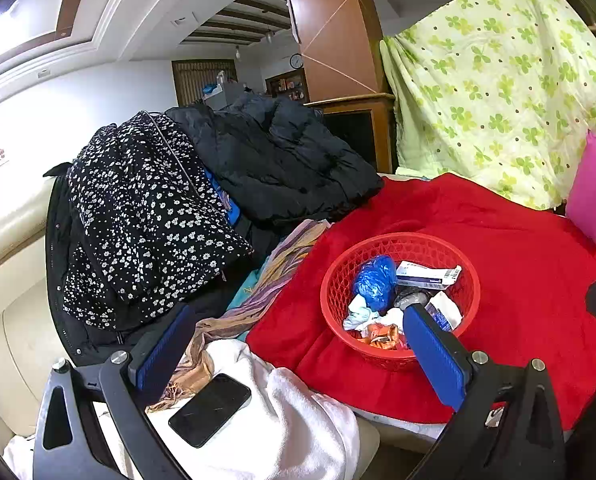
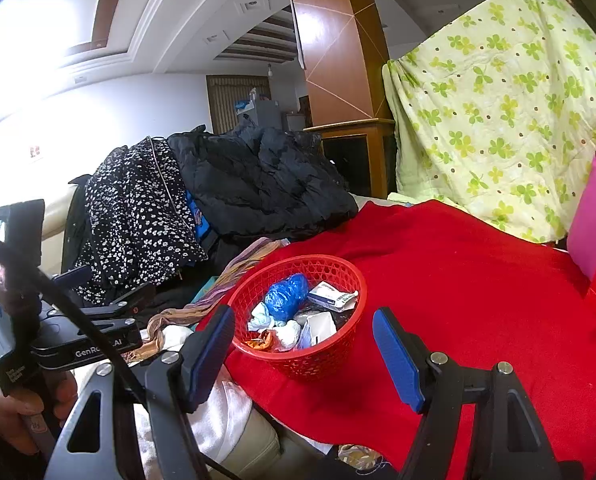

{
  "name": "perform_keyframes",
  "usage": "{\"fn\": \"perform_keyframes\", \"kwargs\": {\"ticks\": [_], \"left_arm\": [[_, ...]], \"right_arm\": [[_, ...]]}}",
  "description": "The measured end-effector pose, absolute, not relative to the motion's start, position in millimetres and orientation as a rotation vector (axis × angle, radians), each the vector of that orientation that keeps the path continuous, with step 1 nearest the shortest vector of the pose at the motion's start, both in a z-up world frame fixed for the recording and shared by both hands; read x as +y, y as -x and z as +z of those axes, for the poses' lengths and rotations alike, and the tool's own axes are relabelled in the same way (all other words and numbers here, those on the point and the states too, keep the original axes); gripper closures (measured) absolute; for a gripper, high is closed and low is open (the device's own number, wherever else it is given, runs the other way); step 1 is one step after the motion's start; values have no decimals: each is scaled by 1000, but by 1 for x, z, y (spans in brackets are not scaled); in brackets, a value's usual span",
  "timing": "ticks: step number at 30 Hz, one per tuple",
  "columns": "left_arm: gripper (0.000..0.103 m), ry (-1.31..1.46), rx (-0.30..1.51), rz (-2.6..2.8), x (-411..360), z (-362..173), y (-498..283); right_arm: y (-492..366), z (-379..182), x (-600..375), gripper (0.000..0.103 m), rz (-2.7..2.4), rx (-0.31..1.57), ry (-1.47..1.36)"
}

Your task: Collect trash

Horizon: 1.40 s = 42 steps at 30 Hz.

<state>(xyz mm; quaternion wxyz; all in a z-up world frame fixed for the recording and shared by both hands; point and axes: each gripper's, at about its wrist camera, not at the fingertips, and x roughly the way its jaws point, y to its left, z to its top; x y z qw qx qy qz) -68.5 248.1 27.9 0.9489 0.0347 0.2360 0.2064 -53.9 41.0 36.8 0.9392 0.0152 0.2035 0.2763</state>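
A red mesh basket (image 1: 332, 280) (image 2: 350, 280) sits on a red blanket (image 1: 518, 280) (image 2: 478, 280). It holds a crumpled blue bag (image 1: 374, 282) (image 2: 285, 294), a white carton (image 1: 426, 274) (image 2: 332, 294), white tissues (image 1: 362, 312) and an orange wrapper (image 1: 382, 334). My left gripper (image 1: 293, 350) is open and empty, its fingers low in front of the basket's left side. My right gripper (image 2: 304, 350) is open and empty, with the basket's near wall seen between its blue pads (image 2: 396, 354).
A black phone (image 1: 209, 410) lies on a white towel (image 1: 298, 412). Dark jackets (image 1: 273, 156) and a floral garment (image 1: 145, 216) pile at the left. A green floral sheet (image 1: 506, 80) hangs behind, with a pink cushion (image 1: 590, 188) at the right. The left gripper body (image 2: 57, 340) shows in the right wrist view.
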Motion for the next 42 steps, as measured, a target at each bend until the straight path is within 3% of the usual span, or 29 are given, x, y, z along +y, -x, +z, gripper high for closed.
{"fn": "perform_keyframes", "kwargs": {"ticks": [42], "left_arm": [[0, -123, 513, 368, 232, 18, 65]], "right_arm": [[56, 41, 41, 28, 460, 386, 8]]}}
